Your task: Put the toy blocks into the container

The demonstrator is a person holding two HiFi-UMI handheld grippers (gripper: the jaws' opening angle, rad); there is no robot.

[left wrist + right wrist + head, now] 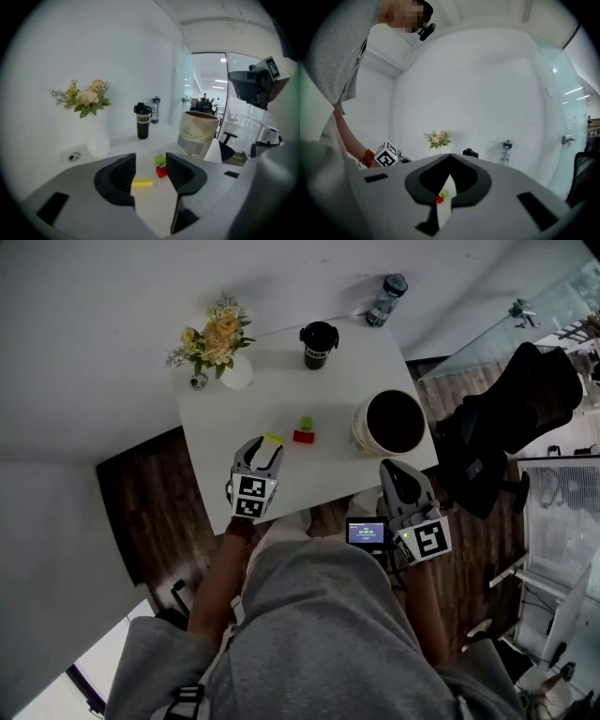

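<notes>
On the white tabletop, the yellow block lies at the tips of the left gripper's spread fingers. Red block and green block sit together just beyond, near the cream container. The right gripper's fingers are pressed together, empty.

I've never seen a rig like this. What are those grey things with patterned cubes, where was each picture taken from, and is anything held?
A person holds grey tongs in each hand; the cubes are part of them. One picture comes from a head camera looking down; the other two from cameras riding on each pair of tongs. On the white table lie a flat yellow block, a green block and a red block, near a cream paper tub, a black cup, a vase of flowers and a clear bottle. The left tongs stand open, the yellow block between their jaws, ungripped. The right tongs are shut and empty.
</notes>
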